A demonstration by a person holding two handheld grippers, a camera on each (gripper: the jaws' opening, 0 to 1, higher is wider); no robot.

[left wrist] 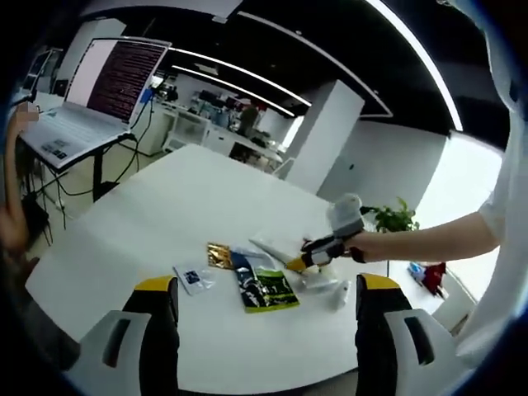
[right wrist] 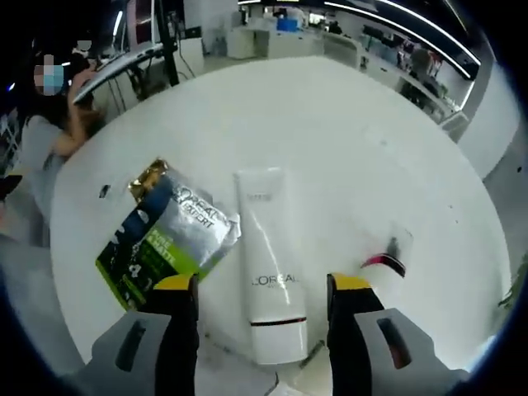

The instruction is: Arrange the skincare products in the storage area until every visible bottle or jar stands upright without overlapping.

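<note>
While the left gripper view looks across the scene, these lines tell what it shows:
Table (left wrist: 165, 214): white and round, carrying a small group of skincare items near its close edge.
Left hand-held gripper (left wrist: 268, 309): its two yellow-tipped jaws stand wide apart above the table edge, with nothing between them.
Green and black sachet (left wrist: 266, 289): lies flat, between the two jaws as seen from here.
Gold sachet (left wrist: 219, 255): lies flat, touching the far left corner of the green and black sachet.
Small clear packet (left wrist: 194, 278): flat, just left of the sachets.
Right hand-held gripper (left wrist: 299, 262): comes in from the right, held by a person's hand (left wrist: 371, 245), its tips over the items; I cannot tell from here if its jaws are apart.
Laptop (left wrist: 95, 95): open on a stand at far left, well apart from the items.

Right gripper view:
Right hand-held gripper (right wrist: 262, 289): jaws apart, one on each side of the white tube, not pressing it.
White tube (right wrist: 268, 264): lies flat on the table (right wrist: 346, 132), its cap end toward the camera.
Green and black sachet (right wrist: 165, 235): flat, just left of the tube, its edge touching or almost touching it.
Small clear item with pink band (right wrist: 388, 257): right of the tube, too blurred to identify.
</note>
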